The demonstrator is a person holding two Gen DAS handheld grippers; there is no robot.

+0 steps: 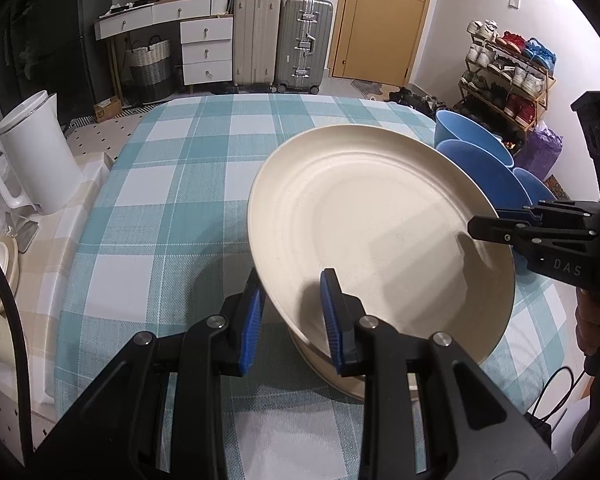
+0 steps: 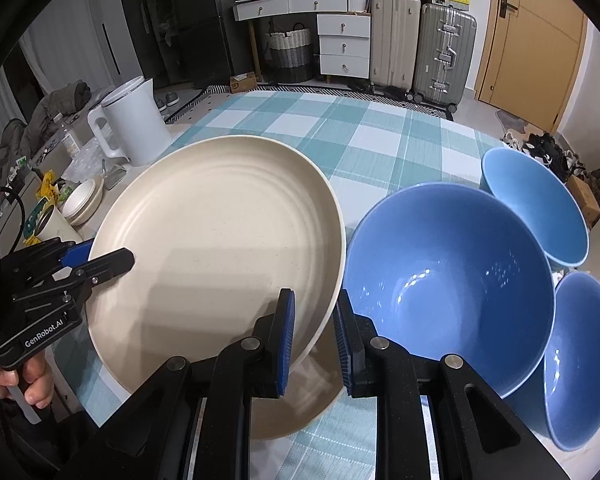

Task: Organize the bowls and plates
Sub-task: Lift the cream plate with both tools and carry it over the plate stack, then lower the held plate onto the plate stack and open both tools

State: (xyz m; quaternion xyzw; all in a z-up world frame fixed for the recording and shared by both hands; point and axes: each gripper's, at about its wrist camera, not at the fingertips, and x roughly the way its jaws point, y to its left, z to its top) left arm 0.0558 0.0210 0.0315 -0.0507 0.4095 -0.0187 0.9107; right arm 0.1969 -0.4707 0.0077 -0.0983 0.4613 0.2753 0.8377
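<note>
A cream plate (image 1: pixel 380 232) (image 2: pixel 220 240) is held tilted above another cream plate (image 1: pixel 340 376) (image 2: pixel 300 408) on the checked tablecloth. My left gripper (image 1: pixel 292 316) straddles its near-left rim, one pad above and one below; it shows at the left in the right wrist view (image 2: pixel 100 258). My right gripper (image 2: pixel 314 340) straddles the plate's right rim; it shows at the right in the left wrist view (image 1: pixel 484 222). Both seem to clamp the rim. Three blue bowls (image 2: pixel 448 292) (image 2: pixel 536 208) (image 2: pixel 580 360) stand right of the plates.
A white kettle (image 1: pixel 32 152) (image 2: pixel 134 120) stands at the table's left edge, with small cream dishes (image 2: pixel 82 200) and clutter beside it. Checked tablecloth (image 1: pixel 188 184) stretches far ahead. Suitcases, drawers and a shoe rack (image 1: pixel 508 76) stand beyond the table.
</note>
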